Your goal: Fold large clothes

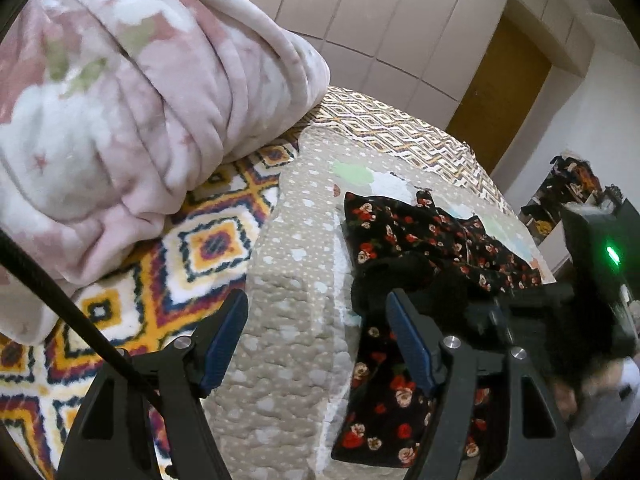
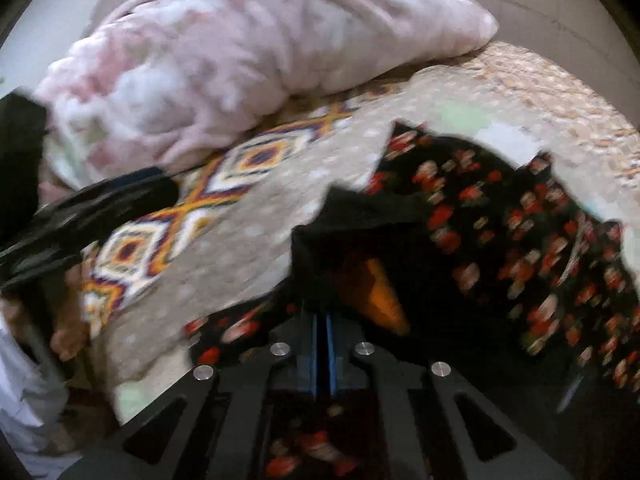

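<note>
Floral black garment [image 1: 420, 240], crumpled on dotted quilted beige bedspread [image 1: 288, 320].

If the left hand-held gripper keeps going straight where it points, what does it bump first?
Probably the beige dotted quilt on the bed: it fills the gap between the open left hand-held gripper. The flowery black garment lies just beside.

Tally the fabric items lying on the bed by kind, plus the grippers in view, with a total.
Black floral garment: 1
Pink fleece blanket, bundled: 1
Beige dotted quilt: 1
Patterned geometric bedcover: 1
Grippers: 2, the left gripper and the right gripper
Total: 6
</note>
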`<state>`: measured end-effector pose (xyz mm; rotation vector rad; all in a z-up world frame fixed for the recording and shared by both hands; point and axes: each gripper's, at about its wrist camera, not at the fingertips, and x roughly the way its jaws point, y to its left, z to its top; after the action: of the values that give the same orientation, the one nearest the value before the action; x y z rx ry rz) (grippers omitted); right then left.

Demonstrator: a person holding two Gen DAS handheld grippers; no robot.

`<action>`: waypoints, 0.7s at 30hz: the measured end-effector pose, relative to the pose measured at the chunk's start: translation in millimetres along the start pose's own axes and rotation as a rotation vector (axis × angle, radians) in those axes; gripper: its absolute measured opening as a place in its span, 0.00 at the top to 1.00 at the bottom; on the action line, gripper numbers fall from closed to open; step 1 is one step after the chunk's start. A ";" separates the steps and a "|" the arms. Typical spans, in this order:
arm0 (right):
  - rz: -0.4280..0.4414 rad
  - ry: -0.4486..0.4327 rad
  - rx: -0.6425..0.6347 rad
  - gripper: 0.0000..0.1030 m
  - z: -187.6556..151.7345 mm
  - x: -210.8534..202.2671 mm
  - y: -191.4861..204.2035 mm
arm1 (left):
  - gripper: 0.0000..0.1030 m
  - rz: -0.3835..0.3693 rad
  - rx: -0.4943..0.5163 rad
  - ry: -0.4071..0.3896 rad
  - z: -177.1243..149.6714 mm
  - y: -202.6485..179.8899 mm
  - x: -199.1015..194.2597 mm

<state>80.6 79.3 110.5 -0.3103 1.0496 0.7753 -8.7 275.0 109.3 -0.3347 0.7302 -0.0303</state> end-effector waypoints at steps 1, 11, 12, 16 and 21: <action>-0.025 -0.002 0.009 0.96 6.5 1.8 -6.2 | 0.31 -0.009 0.002 0.002 0.7 -1.3 1.8; -0.033 -0.082 0.274 0.93 35.0 -33.1 -94.8 | 0.30 -0.104 0.165 0.103 0.7 -71.4 63.9; -0.020 -0.106 0.292 0.92 30.5 -49.5 -103.3 | 0.30 -0.111 0.176 0.119 0.3 -77.4 71.6; -0.054 -0.221 0.356 0.49 -14.4 -131.7 -152.2 | 0.30 -0.106 0.200 0.159 -0.1 -91.5 94.9; -0.243 -0.273 0.452 0.31 -87.9 -194.1 -216.7 | 0.31 -0.109 0.201 0.199 -0.7 -96.7 113.2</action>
<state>122.8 -205.1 208.8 0.0560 0.8792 0.3349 84.0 167.1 65.3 -0.1801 0.8972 -0.2412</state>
